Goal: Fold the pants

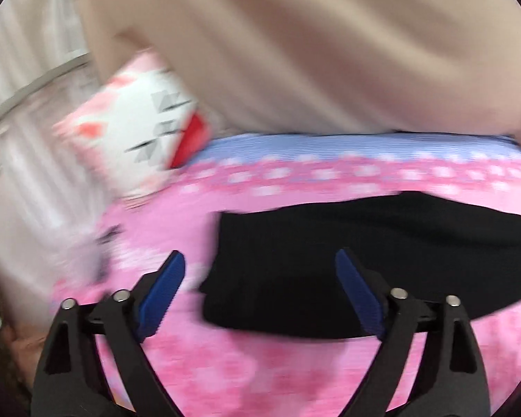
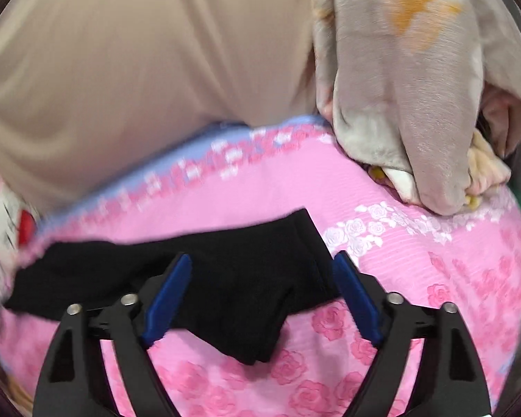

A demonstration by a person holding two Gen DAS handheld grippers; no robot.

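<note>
Both claws spread wide above black folded fabric pants on a pink rose-print bed sheet.

Left claw (image 1: pixel 260 271) hovers over the pants' (image 1: pixel 347 260) left end, blue ribbed pads (image 1: pixel 163 292) apart, gripping nothing. Right claw (image 2: pixel 262 274) hangs released over the pants' (image 2: pixel 191 278) right end, angled down at the sheet (image 2: pixel 434 260). Beige cloth fills the background; a grey plush blanket (image 2: pixel 399 104) sits at the far right.
</note>
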